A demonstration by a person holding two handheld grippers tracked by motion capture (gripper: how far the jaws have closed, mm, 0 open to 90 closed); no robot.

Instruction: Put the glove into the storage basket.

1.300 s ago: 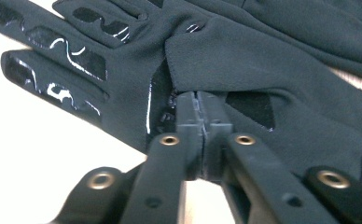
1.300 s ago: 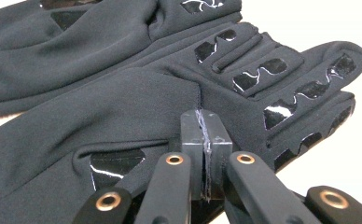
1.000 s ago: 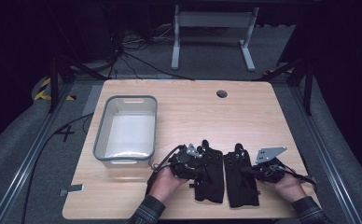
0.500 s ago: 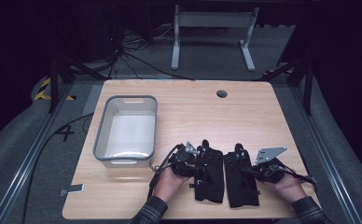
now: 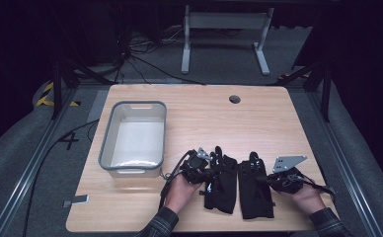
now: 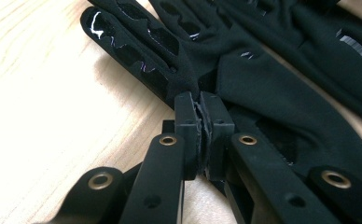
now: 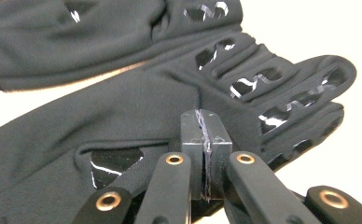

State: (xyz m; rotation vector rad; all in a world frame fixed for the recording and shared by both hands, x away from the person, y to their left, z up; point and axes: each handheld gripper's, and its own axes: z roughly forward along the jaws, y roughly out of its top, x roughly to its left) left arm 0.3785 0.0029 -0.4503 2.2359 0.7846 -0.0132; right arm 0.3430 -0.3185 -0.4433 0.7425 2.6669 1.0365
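Note:
Two black gloves lie flat side by side near the table's front edge, the left glove [image 5: 222, 183] and the right glove [image 5: 254, 193]. My left gripper [image 5: 210, 172] meets the left glove from its left side. Its jaws have just been closing and now pinch the fabric [image 6: 272, 88] at the glove's edge by the thumb, as the left gripper [image 6: 202, 100] view shows. My right gripper [image 5: 264, 180] comes in from the right. It is shut on a puckered fold of the right glove [image 7: 137, 112] in the right gripper [image 7: 201, 116] view.
A grey plastic bin [image 5: 109, 133] stands at the table's left, just beyond my left hand. The wooden table [image 5: 204, 118] has a cable hole [image 5: 235, 99] near its far edge. A metal stand [image 5: 224, 22] is on the floor beyond the table.
The left gripper's jaws have closed on the edge of the left glove. The right hand and both gloves have stayed in place.

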